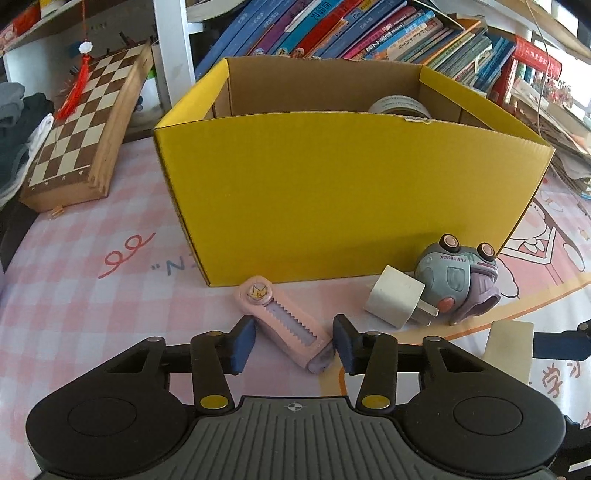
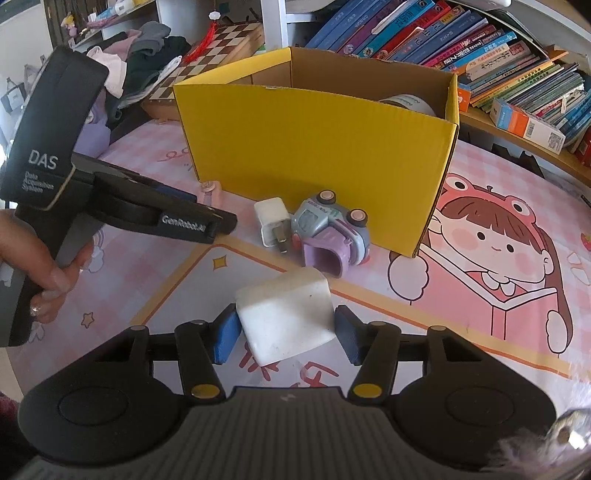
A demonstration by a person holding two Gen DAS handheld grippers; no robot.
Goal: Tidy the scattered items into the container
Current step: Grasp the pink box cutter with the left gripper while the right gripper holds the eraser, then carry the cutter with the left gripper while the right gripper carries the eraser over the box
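A yellow cardboard box [image 1: 332,192] stands on the pink mat, also in the right wrist view [image 2: 317,147], with a tape roll [image 1: 400,107] inside. A pink utility knife [image 1: 284,321] lies between the open fingers of my left gripper [image 1: 294,341], its near end close to the right pad. A white plug adapter [image 1: 397,301] and an overturned toy truck [image 1: 458,277] lie before the box. My right gripper [image 2: 286,334] is open around a white eraser block [image 2: 286,314]; the left pad touches it, the right pad stands slightly off.
A folding chessboard [image 1: 81,129] leans at the left of the box. Books [image 1: 369,29] fill the shelf behind. Clothes [image 2: 147,48] pile at the far left. The left gripper's body [image 2: 110,199] and the hand on it reach in at the left of the right wrist view.
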